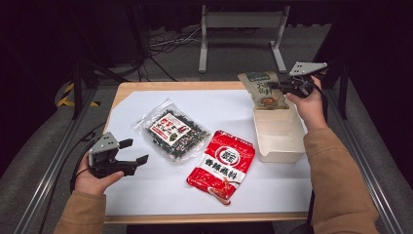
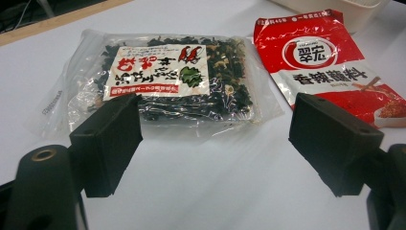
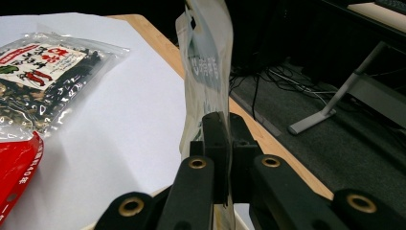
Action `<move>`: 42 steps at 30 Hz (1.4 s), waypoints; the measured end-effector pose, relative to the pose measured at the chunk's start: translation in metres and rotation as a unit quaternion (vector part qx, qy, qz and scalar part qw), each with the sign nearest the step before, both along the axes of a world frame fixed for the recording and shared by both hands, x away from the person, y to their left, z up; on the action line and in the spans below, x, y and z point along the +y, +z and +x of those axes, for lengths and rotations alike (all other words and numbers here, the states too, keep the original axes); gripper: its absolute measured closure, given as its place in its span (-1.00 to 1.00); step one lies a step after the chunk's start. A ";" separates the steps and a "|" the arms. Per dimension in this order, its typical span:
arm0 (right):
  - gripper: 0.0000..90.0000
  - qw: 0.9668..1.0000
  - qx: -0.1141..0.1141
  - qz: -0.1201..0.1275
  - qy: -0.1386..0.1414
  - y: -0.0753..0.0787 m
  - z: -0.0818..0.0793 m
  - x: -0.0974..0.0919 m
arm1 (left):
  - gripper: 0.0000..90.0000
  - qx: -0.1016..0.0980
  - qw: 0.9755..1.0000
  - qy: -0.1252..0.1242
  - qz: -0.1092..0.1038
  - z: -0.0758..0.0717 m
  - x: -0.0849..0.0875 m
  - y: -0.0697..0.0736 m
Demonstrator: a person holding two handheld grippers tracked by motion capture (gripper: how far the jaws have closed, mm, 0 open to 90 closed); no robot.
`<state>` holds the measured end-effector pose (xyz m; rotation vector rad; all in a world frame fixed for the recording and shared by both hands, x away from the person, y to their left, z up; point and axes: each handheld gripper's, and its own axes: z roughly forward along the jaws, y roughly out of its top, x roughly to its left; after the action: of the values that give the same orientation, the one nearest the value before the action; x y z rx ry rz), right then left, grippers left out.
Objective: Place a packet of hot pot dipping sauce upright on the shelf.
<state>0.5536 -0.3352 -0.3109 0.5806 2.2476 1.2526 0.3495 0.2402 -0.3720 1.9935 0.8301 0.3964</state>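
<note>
My right gripper (image 1: 274, 86) is shut on a beige-green food pouch (image 1: 261, 89), holding it upright over the far end of a cream tray (image 1: 285, 153). In the right gripper view the pouch (image 3: 203, 67) stands edge-on, pinched between the closed jaws (image 3: 221, 143). My left gripper (image 1: 135, 151) rests open near the table's front left, jaws empty. Just ahead of it lies a clear bag of dark dried seaweed (image 2: 167, 76), with a red seasoning packet (image 2: 325, 62) to its right. In the high view the seaweed bag (image 1: 171, 132) and red packet (image 1: 223, 163) lie flat on the white sheet (image 1: 156, 190).
The tray sits at the right of the wooden table (image 1: 170, 87). Beyond the far edge are a metal stand (image 1: 241, 34) and cables on the floor. Aluminium rails (image 1: 53, 165) run along both sides of the table.
</note>
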 end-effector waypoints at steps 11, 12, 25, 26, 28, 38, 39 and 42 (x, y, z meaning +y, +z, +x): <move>0.96 1.000 0.025 -0.002 0.003 -0.015 0.001 0.003 | -0.56 -0.002 1.000 -0.004 -0.002 0.002 -0.003 0.000; 0.95 1.000 0.027 -0.003 0.004 -0.016 0.001 0.004 | -0.56 -0.004 1.000 -0.006 0.001 0.002 -0.003 0.000; 0.94 0.999 0.043 0.007 -0.029 -0.024 -0.005 -0.013 | -0.55 -0.005 1.000 -0.017 0.003 0.008 -0.010 0.001; 0.94 0.998 0.047 0.007 -0.034 -0.025 -0.006 -0.015 | -0.55 -0.002 1.000 -0.019 0.000 0.009 -0.012 0.001; 0.94 0.998 0.052 0.002 -0.043 -0.025 -0.007 -0.018 | -0.55 -0.002 1.000 -0.021 0.000 0.010 -0.014 0.001; 0.95 0.993 0.081 -0.015 -0.082 -0.037 -0.012 -0.028 | -0.52 -0.004 0.999 -0.034 0.007 0.015 -0.020 0.002; 0.95 0.993 0.082 -0.013 -0.084 -0.038 -0.013 -0.029 | -0.51 -0.001 0.999 -0.035 0.006 0.015 -0.020 0.002; 0.95 0.989 0.094 -0.052 -0.097 -0.043 -0.014 -0.028 | -0.47 0.001 0.999 -0.041 0.003 0.016 -0.022 0.003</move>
<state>0.5399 -0.3631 -0.3536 0.8865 2.3259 1.0163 0.3660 0.2182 -0.3695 2.0269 0.7455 0.3511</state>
